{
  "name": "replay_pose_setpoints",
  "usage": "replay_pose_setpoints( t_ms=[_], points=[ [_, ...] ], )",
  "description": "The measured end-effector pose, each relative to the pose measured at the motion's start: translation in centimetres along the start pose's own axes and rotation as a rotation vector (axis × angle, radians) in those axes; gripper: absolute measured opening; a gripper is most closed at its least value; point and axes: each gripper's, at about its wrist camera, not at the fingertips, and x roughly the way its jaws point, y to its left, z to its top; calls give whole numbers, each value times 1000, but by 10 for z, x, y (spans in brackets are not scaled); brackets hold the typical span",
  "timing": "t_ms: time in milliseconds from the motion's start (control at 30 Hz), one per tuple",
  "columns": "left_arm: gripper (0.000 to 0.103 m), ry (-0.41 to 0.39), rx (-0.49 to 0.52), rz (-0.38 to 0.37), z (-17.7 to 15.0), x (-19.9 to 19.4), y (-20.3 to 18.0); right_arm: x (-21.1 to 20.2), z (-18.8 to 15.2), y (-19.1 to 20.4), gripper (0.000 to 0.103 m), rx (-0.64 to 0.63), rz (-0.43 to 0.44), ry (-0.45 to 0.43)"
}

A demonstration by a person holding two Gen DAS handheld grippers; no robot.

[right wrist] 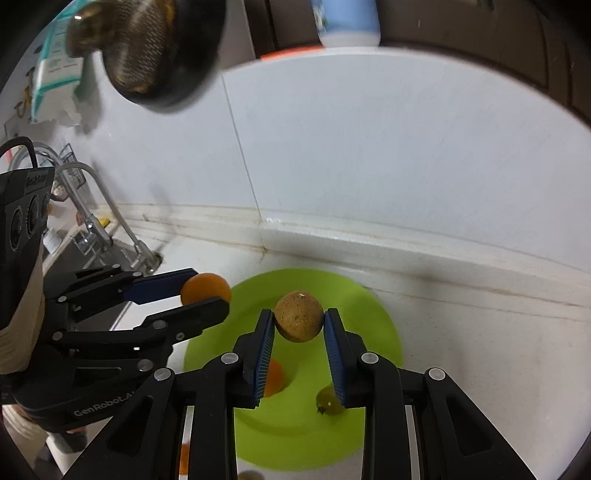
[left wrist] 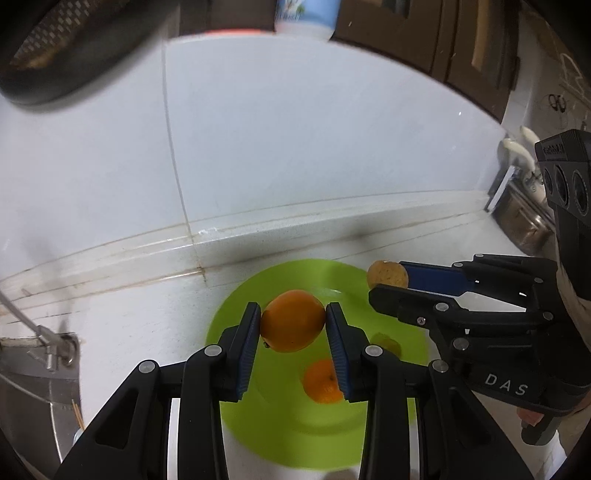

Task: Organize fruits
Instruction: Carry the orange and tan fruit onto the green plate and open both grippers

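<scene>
My left gripper is shut on an orange and holds it above the green plate. My right gripper is shut on a brown speckled fruit above the same plate. Each gripper shows in the other's view: the right one with its brown fruit, the left one with its orange. On the plate lie a second orange, also in the right wrist view, and a small yellow-green fruit, blurred in the left wrist view.
The plate sits on a white counter against a white tiled wall. A sink with a faucet lies to the left. A dark strainer hangs above. A blue-white container stands on a shelf overhead.
</scene>
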Motion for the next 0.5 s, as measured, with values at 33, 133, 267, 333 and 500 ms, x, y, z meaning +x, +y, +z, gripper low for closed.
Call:
replay_pose_setpoints(
  t_ms=[33,133,267,333,500],
  points=[
    [36,11,3,0,1,7,1,8,1,-4,29,7,6,17],
    [36,39,9,2,4,25,6,25,3,-11,29,19,8,50],
    [36,75,11,-5,5,46,9,43,2,-20,29,32,3,87],
    [36,88,11,-6,7,54,7,50,0,-24,29,39,0,101],
    [36,109,7,-14,8,68,6,59,-3,-30,29,49,4,118]
  ],
)
